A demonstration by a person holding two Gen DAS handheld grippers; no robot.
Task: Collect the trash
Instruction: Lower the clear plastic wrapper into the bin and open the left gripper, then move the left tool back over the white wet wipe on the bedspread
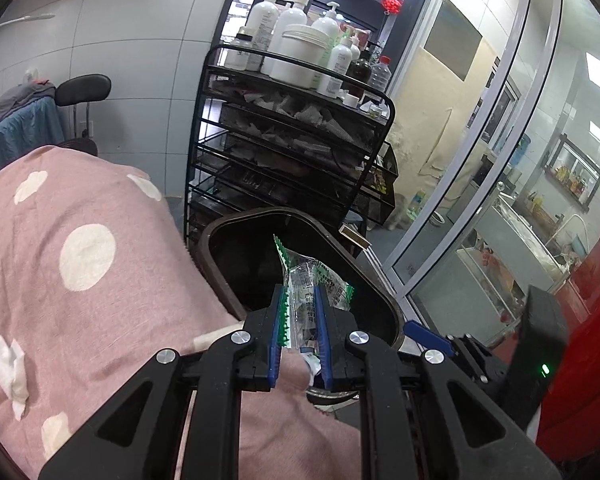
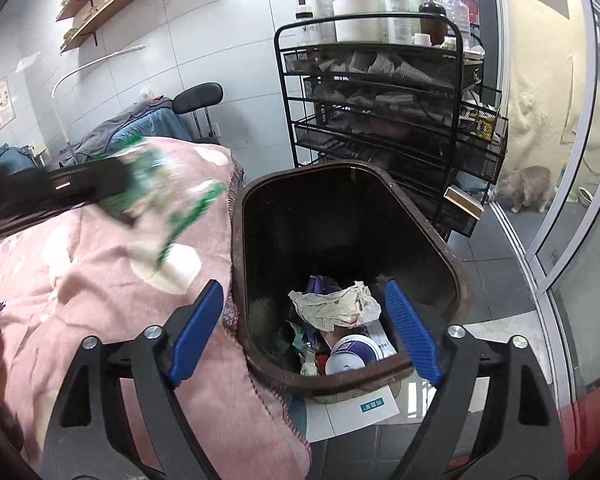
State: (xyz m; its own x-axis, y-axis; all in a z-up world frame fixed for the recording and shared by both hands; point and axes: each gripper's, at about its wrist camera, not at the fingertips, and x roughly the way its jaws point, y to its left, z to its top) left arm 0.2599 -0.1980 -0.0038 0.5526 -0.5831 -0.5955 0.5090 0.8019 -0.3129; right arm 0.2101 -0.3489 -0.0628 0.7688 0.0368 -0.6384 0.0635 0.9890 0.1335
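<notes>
We see the wrapper (image 1: pixel 314 288), clear plastic with green sawtooth edges, pinched between the blue pads of the left gripper (image 1: pixel 300 320); jaws narrow, closed on it. It sticks up toward 12 o'clock from the pads, hanging over the near rim of the trash bin (image 1: pixel 384 312). In the right wrist view the same wrapper (image 2: pixel 164 200) shows as a green-white blur at 10 o'clock from the bin, over the pink blanket (image 2: pixel 100 280), so we judge it not quite above the opening yet.

The right gripper (image 2: pixel 304 336) is spread wide and holds nothing; its pads straddle the bin's near rim (image 2: pixel 340 384), pointing down into it.

Progress, as we judge it: the bin already holds a crumpled paper (image 2: pixel 334 306), a round white-purple lid or cup (image 2: pixel 352 354) and other scraps, so some collecting is done. This wrapper is picked up but not dropped. A white tissue-like scrap (image 1: pixel 8 364) lies on the blanket at 9 o'clock of the left view; possibly more trash, hard to tell.

Hidden or unclear: print on the wrapper is unreadable, bin bottom is dark, and the left gripper is motion-blurred in the right view. Behind at 12 o'clock, a black wire rack (image 2: pixel 380 120) with bottles.
</notes>
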